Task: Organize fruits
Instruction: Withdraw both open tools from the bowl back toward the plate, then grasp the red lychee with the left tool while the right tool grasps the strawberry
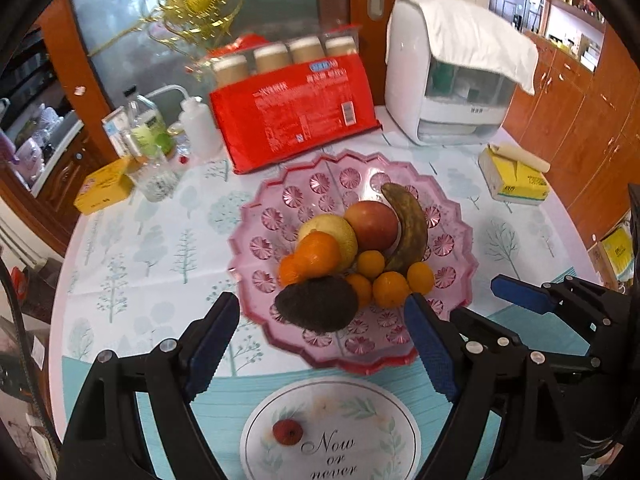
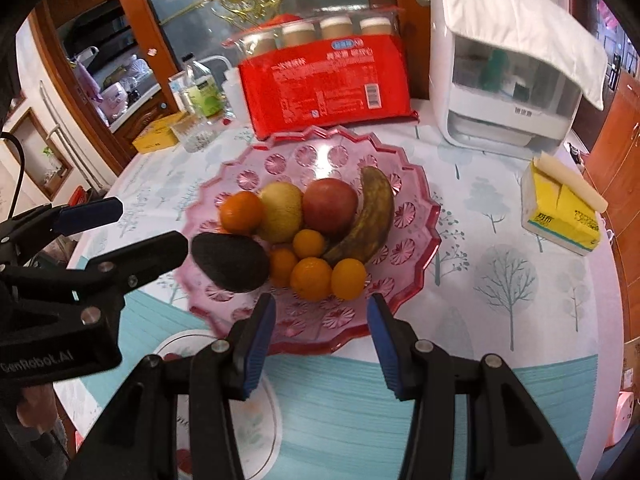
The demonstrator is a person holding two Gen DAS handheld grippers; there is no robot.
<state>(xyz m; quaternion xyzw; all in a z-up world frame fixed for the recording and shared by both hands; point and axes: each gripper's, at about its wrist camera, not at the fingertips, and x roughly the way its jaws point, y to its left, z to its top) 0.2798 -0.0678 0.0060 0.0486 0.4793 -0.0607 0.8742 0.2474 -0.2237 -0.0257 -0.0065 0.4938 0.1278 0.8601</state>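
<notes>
Nearest the lens in the left wrist view, the left gripper (image 1: 320, 340) stands wide apart with nothing between its blue pads, framing the near rim of the pink fruit plate (image 1: 452, 216) at the centre of the frame; below it, at the bottom centre, a small red fruit (image 1: 287, 432) lies alone on a round printed mat (image 1: 360, 412), outside the plate. In the right wrist view the right gripper (image 2: 322, 340) is set narrower and is likewise empty, hovering above the plate's front edge, with the orange citrus cluster just beyond its tips. Further in, the dark avocado (image 1: 316, 304) sits at the plate's near left, an orange (image 1: 320, 254), a yellow pear-like fruit (image 1: 340, 232), a red apple (image 1: 372, 226) and a browned banana (image 1: 408, 228) piled behind it, all touching. Judged from this, the gathering step looks almost finished, and the stray red fruit is probably the remaining piece; picking it up would call for one gripper to drop back toward the bottom of the frame, narrow around it gently since it looks small and soft, then carry it over the rim. At the back, a red package (image 1: 296, 116) and a white appliance (image 1: 440, 100) stand clear of the plate.
</notes>
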